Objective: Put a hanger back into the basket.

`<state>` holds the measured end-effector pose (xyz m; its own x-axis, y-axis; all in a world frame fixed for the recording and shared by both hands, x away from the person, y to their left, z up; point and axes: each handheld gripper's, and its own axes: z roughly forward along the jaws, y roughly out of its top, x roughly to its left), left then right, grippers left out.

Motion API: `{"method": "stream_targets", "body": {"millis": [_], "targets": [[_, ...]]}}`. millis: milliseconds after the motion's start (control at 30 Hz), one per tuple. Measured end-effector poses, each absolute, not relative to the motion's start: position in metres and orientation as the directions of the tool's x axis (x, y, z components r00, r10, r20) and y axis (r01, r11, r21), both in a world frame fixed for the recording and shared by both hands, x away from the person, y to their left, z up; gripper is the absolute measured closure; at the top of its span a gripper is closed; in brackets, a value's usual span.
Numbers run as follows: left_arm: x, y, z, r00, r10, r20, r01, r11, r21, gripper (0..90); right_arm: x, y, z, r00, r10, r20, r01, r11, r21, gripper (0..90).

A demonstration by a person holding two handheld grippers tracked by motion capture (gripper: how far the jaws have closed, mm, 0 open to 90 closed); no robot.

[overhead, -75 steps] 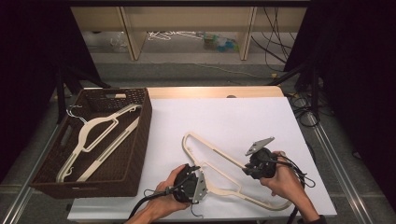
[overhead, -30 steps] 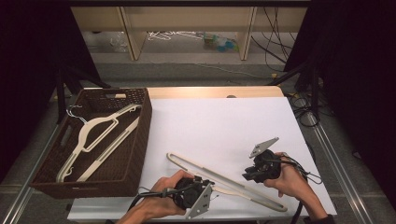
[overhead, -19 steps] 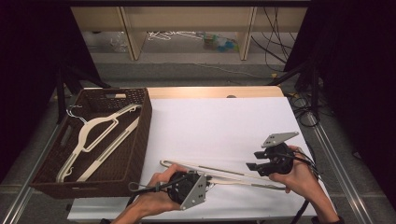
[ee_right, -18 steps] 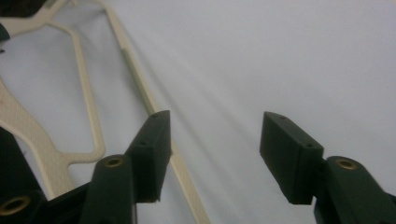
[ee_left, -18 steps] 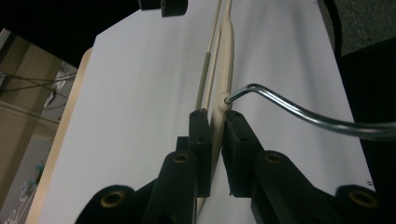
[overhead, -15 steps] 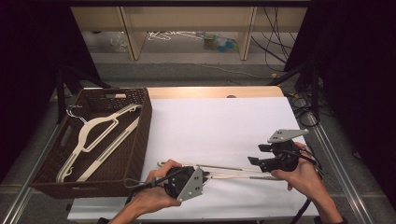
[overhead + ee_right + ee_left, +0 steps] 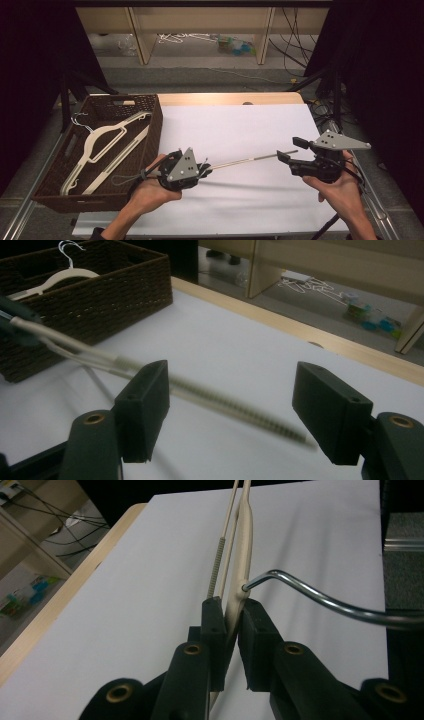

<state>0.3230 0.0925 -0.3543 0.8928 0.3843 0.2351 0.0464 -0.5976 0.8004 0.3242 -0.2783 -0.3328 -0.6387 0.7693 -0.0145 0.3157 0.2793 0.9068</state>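
- High view, lower left of centre: left tool, held in the person's left hand, its jaws pinching a cream hanger seen edge-on, which runs as a thin line right and slightly up across the middle of the frame.
- High view, lower right: right tool, held in the person's right hand, jaws spread, grey three-cornered plate on top; the far tip of the cream hanger ends near these jaws, and contact cannot be told from here.
- High view, centre: table under a white sheet, with a bare wooden edge along the far side.
- High view, left: dark wicker basket on the table, with two more cream hangers lying inside.
- High view, top: shelving beyond the table, with small items on the floor beneath it.
- Left gripper view, bottom centre: left tool pressed onto the cream hanger just below its metal hook; the hook bends off toward the right edge, and the body and ribbed lower bar run up to the top of the frame.
- Right gripper view, bottom: right tool set wide apart; the blurred ribbed bar of the cream hanger passes between the jaws, touching neither. Wicker basket at upper left.
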Motion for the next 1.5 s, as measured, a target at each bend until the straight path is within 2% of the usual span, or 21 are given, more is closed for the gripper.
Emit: {"method": "stream_targets", "body": {"millis": [200, 300, 367, 567, 1133, 1500], "targets": [[0.336, 0.109, -0.346, 0.873, 0.468, 0.137, 0.142, -0.513, 0.846, 82.5, 0.313, -0.277, -0.332, -0.642, 0.766, -0.012, 0.322, 0.285, 0.903, 29.7], [0.34, 0.118, -0.34, 0.867, 0.491, 0.089, 0.179, -0.472, 0.863, 84.4, 0.308, -0.274, -0.342, -0.652, 0.758, -0.009, 0.333, 0.297, 0.895, 29.5], [0.343, 0.125, -0.337, 0.865, 0.5, 0.022, 0.222, -0.422, 0.879, 85.4, 0.306, -0.271, -0.352, -0.658, 0.753, -0.001, 0.349, 0.307, 0.885, 29.5], [0.344, 0.137, -0.328, 0.857, 0.515, 0.012, 0.229, -0.4, 0.888, 85.6, 0.304, -0.265, -0.377, -0.681, 0.732, 0.027, 0.406, 0.347, 0.846, 29.6], [0.339, 0.168, -0.284, 0.845, 0.503, -0.181, 0.332, -0.228, 0.915, 85.6, 0.296, -0.262, -0.399, -0.697, 0.716, 0.04, 0.436, 0.379, 0.816, 29.6], [0.331, 0.205, -0.237, 0.819, 0.553, -0.154, 0.327, -0.23, 0.916, 85.6, 0.293, -0.258, -0.408, -0.723, 0.69, 0.037, 0.435, 0.413, 0.8, 28.1]]}}
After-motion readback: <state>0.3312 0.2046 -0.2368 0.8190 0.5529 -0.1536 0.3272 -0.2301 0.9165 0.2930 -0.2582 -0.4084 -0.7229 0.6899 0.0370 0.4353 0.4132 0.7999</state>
